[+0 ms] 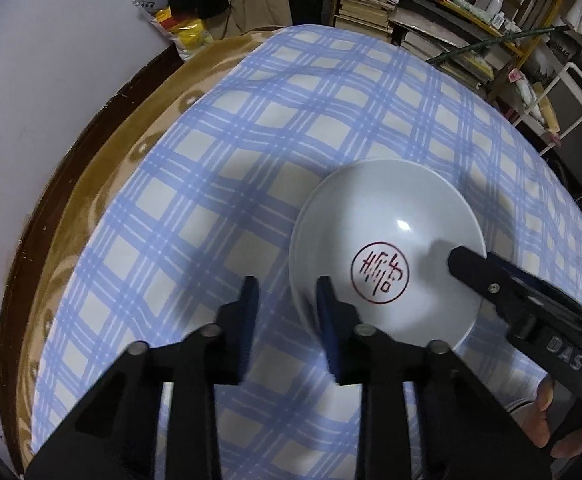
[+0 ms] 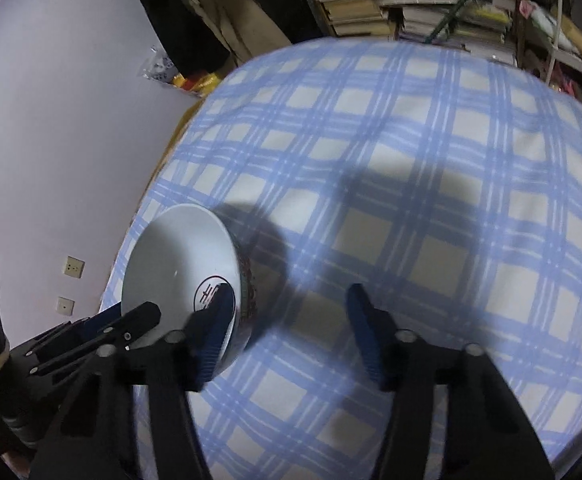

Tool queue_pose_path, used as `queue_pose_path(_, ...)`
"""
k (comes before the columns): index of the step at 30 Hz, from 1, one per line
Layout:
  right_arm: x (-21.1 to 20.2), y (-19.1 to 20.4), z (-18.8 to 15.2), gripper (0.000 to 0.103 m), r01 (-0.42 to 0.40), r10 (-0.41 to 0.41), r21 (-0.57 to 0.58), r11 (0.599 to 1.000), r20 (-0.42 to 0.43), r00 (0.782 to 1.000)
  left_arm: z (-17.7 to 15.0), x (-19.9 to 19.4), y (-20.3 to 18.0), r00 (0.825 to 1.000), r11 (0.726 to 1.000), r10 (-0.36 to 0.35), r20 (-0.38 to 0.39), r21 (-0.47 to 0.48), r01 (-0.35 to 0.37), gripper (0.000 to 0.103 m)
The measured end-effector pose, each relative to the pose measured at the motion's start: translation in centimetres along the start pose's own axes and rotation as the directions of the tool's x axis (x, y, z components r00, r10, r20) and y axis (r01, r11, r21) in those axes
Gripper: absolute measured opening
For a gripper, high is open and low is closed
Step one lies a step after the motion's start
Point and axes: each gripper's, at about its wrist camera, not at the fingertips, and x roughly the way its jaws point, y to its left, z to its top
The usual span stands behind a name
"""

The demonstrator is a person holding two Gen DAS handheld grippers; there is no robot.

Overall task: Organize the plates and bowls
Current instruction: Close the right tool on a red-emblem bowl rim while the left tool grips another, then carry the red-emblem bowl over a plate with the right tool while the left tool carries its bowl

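One white bowl (image 1: 391,216) with a red round seal mark on its bottom sits on the blue plaid cloth (image 1: 231,140). My left gripper (image 1: 287,296) straddles its left rim: the right finger is inside the bowl, and the left finger is outside, a gap away from the wall. From the right, one of my right gripper's fingers (image 1: 467,264) reaches over the opposite rim. In the right wrist view the bowl (image 2: 171,256) shows a red pattern outside. My right gripper (image 2: 289,300) has its left finger inside, its right finger well clear on the cloth (image 2: 411,200).
Crowded shelves of books and boxes (image 1: 431,12) stand behind the table. A brown blanket edge (image 1: 103,168) and a white wall lie to the left, with a yellow bag (image 1: 183,32) at the back. A person's hand (image 1: 543,412) holds the right gripper's handle.
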Motion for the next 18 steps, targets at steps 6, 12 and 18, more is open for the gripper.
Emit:
queue_pose_path(6, 0.9, 0.6, 0.0, 0.023, -0.025, 0.025, 0.002, 1.0, -0.047, 0.999, 0.3, -0.1, -0.5, 0.999, 0.999, -0.048, -0.016, -0.015, 0.048, 0.01)
queue_pose_path(12, 1.3, 2.0, -0.5, 0.012, 0.003, -0.007, -0.059, 0.998, -0.068, 0.998, 0.0, -1.0, -1.7, 1.0, 0.999, -0.021, 0.001, 0.05, 0.021, 0.01)
queue_pose_path(18, 0.0, 2.2, -1.4, 0.012, 0.014, -0.021, -0.094, 0.995, -0.069, 0.997, -0.5, -2.0, -1.8, 0.999, 0.998, -0.044, -0.02, 0.045, 0.045, 0.01)
